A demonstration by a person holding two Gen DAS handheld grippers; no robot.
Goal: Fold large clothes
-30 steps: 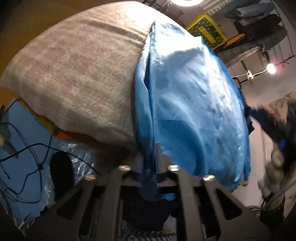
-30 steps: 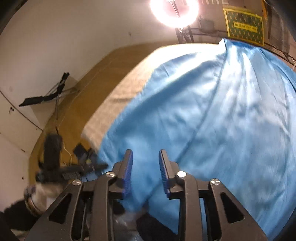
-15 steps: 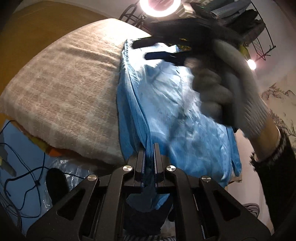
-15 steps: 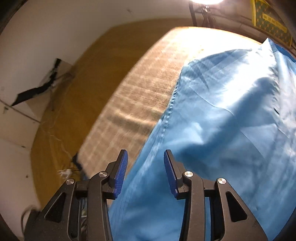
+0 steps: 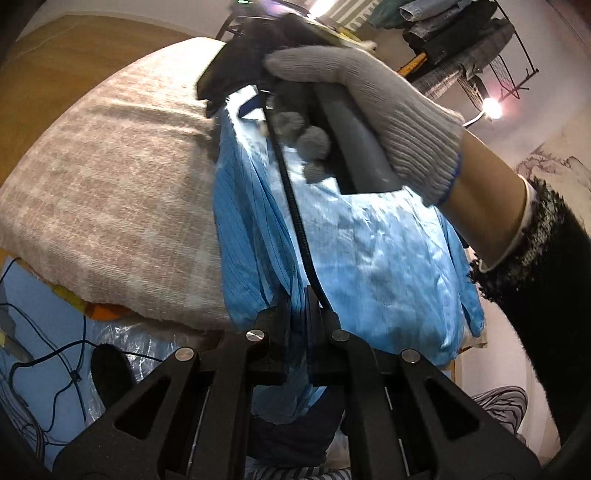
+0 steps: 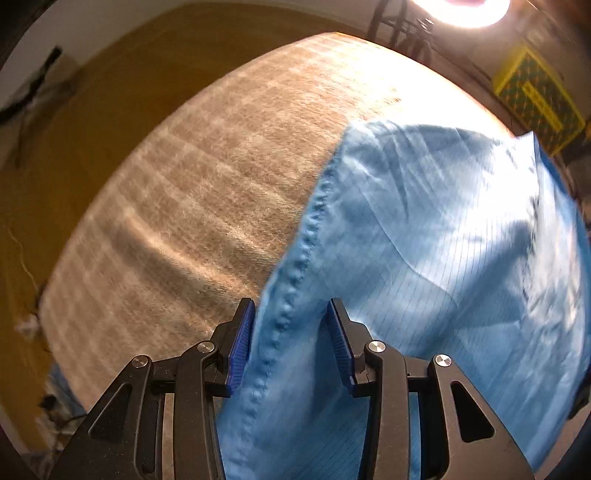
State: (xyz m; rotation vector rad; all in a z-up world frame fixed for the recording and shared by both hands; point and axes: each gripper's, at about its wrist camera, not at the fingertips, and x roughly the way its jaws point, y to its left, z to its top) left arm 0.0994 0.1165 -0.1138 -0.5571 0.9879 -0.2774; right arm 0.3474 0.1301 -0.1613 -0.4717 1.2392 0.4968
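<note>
A large light-blue garment [image 5: 373, 258] lies on a beige blanket-covered table [image 5: 110, 199]. My left gripper [image 5: 298, 306] is shut on the garment's near edge, which hangs over the table's front. The gloved right hand [image 5: 369, 96] holds the right gripper over the garment's far end. In the right wrist view, my right gripper [image 6: 291, 325] is open, its blue-padded jaws astride the garment's stitched hem [image 6: 295, 266]. The blanket [image 6: 207, 206] lies to the left of the hem.
Cables [image 5: 44, 369] and clear plastic hang under the table's front edge. A rack with folded clothes [image 5: 458, 37] stands behind. A ring light [image 6: 465, 11] and a yellow-green crate [image 6: 535, 99] are at the far side.
My right gripper has moved along the garment's edge toward its far end and now straddles the hem, jaws wider. My left gripper stays shut on the near edge.
</note>
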